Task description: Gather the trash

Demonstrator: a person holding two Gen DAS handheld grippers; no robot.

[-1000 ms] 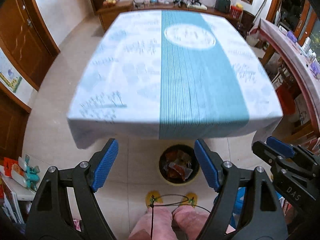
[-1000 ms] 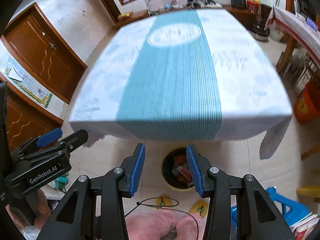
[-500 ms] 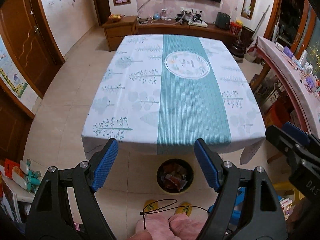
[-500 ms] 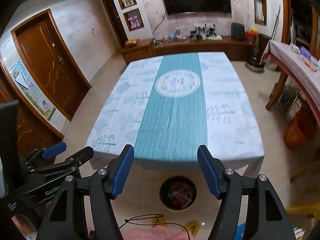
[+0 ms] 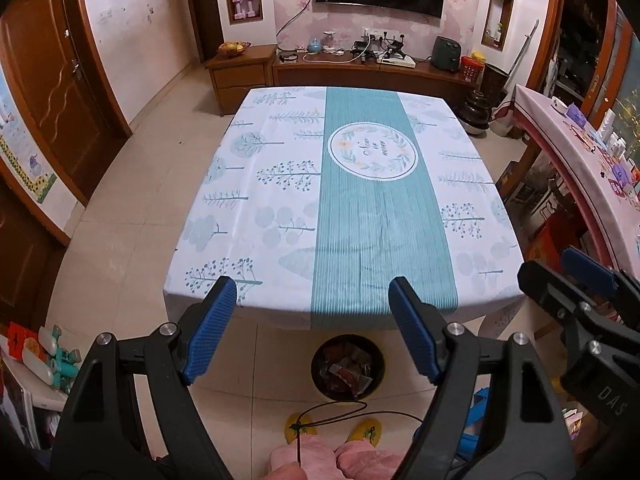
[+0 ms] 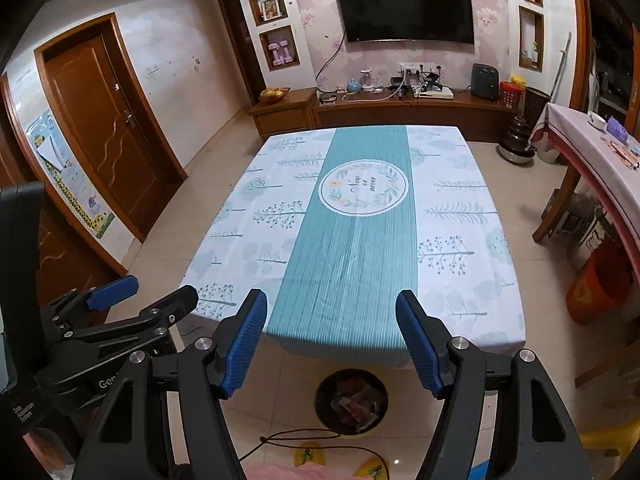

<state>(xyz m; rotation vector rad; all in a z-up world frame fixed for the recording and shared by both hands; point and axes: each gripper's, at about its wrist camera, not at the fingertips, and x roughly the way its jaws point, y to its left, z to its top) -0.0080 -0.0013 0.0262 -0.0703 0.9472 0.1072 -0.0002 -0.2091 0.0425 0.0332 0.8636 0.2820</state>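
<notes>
A round black trash bin (image 5: 347, 366) stands on the floor at the near edge of the table, with red and silver wrappers (image 5: 345, 372) inside; it also shows in the right wrist view (image 6: 351, 402). My left gripper (image 5: 312, 324) is open and empty, held above the bin and the table's near edge. My right gripper (image 6: 332, 340) is open and empty, also above the bin. Each gripper appears at the side of the other's view. The table (image 5: 280, 184) has a white and teal cloth with nothing on it.
A person's feet in yellow slippers (image 5: 332, 430) stand by the bin, with a thin black cord (image 5: 332, 410) looped above them. A second cluttered table (image 5: 580, 148) is at the right. A wooden TV cabinet (image 6: 400, 108) lines the far wall. Doors are at the left.
Both grippers have risen and drawn back from the table, so more of the room shows. The right gripper's jaws have opened wider. The bin has not moved.
</notes>
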